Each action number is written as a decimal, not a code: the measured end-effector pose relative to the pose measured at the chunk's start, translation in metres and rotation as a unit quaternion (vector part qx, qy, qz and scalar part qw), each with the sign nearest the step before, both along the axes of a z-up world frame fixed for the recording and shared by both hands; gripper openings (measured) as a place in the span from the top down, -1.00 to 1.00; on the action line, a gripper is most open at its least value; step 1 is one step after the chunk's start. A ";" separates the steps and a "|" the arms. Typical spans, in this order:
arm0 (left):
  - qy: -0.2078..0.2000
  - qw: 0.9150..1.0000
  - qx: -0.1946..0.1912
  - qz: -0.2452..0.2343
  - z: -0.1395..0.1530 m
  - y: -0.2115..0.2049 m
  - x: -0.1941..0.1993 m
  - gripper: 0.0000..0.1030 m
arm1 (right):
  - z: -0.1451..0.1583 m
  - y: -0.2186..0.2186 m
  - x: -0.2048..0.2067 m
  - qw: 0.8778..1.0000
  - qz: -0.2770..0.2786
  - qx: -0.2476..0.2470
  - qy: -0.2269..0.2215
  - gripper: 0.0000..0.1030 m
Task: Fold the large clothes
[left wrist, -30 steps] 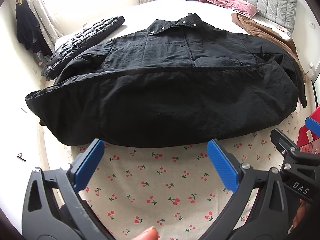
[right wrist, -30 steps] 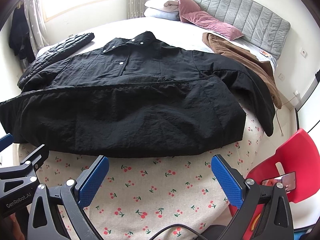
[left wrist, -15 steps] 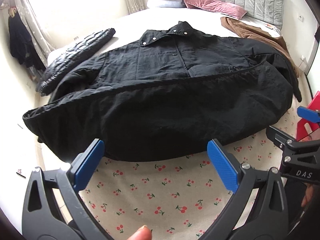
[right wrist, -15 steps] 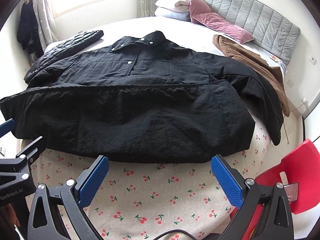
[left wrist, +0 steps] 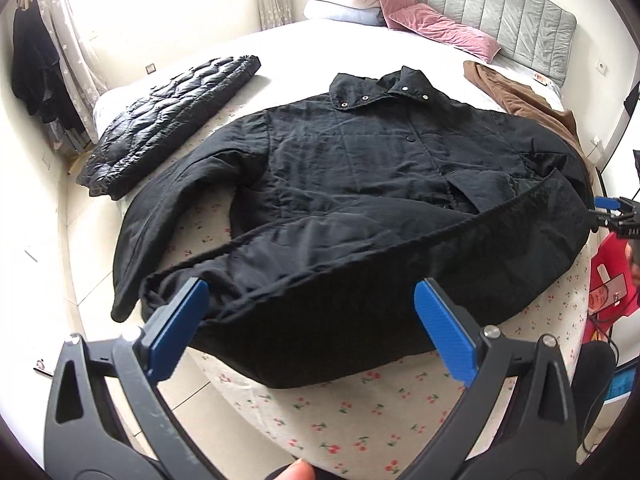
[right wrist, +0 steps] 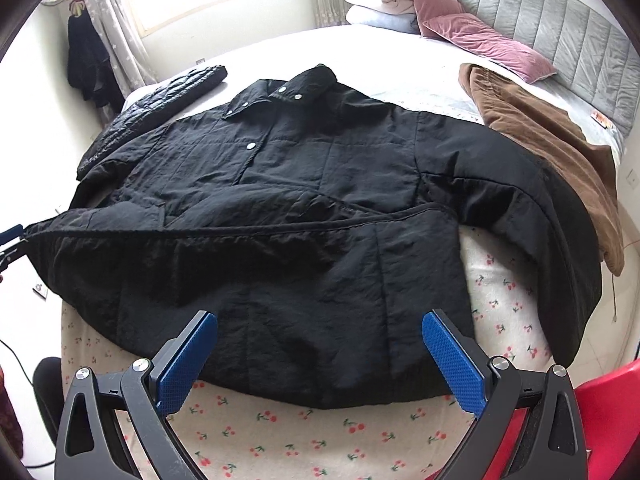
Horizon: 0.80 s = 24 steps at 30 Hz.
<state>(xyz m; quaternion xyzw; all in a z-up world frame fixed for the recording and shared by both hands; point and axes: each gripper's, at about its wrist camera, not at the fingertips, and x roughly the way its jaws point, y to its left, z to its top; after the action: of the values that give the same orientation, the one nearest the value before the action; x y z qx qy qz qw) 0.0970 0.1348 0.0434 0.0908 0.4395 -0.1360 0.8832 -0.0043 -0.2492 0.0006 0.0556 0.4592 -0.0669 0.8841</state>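
Left wrist view first: the black jacket (left wrist: pixel 380 200) fills the centre of the frame, spread front-up on the cherry-print sheet (left wrist: pixel 360 424), collar toward the upper middle, its lower hem turned up in a long ridge running from lower left to the right edge. The left gripper (left wrist: pixel 310 324) hangs over the near hem at the bottom of the frame, blue fingers (left wrist: pixel 178 328) spread wide, nothing pinched. A quilted black jacket (left wrist: pixel 168 120) lies at upper left, a brown garment (left wrist: pixel 520 92) at upper right.

Right wrist view now: same jacket (right wrist: pixel 304 208) across the middle, one sleeve trailing down the right side over the bed edge. The right gripper (right wrist: pixel 320 360) sits at the bottom centre above the folded hem, fingers (right wrist: pixel 452 364) also wide apart and empty.

The step looks like taking hold of the folded band for the next fold. To do it well, I'd bring each gripper down at an outer end of the band, bite through both layers so the fold doesn't slip open, and lift evenly. That dangling sleeve wants tucking across the body first, or it'll drag.
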 end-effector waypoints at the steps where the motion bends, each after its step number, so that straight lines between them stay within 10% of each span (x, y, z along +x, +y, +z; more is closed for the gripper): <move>1: 0.009 1.000 -0.001 0.000 -0.003 0.009 0.006 -0.99 | -0.001 -0.011 0.004 1.000 -0.005 0.000 0.004 -1.00; 11: 0.074 0.986 -0.142 -0.056 -0.031 0.068 0.044 -0.98 | -0.030 -0.104 0.044 0.996 -0.041 0.068 0.028 -0.99; 14: 0.111 0.978 -0.172 -0.052 -0.049 0.067 0.057 -0.83 | -0.045 -0.112 0.057 0.991 -0.041 0.123 0.030 -0.70; 18: 0.147 0.966 -0.207 -0.048 -0.067 0.066 0.061 -0.02 | -0.052 -0.109 0.065 0.984 -0.045 0.169 0.020 0.55; 19: 0.156 0.962 -0.218 -0.053 -0.069 0.065 0.059 0.39 | -0.048 -0.106 0.061 0.984 -0.042 0.172 0.009 0.65; 24: 0.157 0.961 -0.213 -0.084 -0.058 0.056 0.029 0.93 | -0.016 -0.093 0.016 0.980 -0.025 0.190 -0.047 0.85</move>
<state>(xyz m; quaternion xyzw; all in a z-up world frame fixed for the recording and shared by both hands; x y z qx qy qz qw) 0.1257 0.1911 -0.0141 -0.0854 0.5243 -0.3126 0.7874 0.0120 -0.3419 -0.0153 0.2372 0.4198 0.0022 0.8761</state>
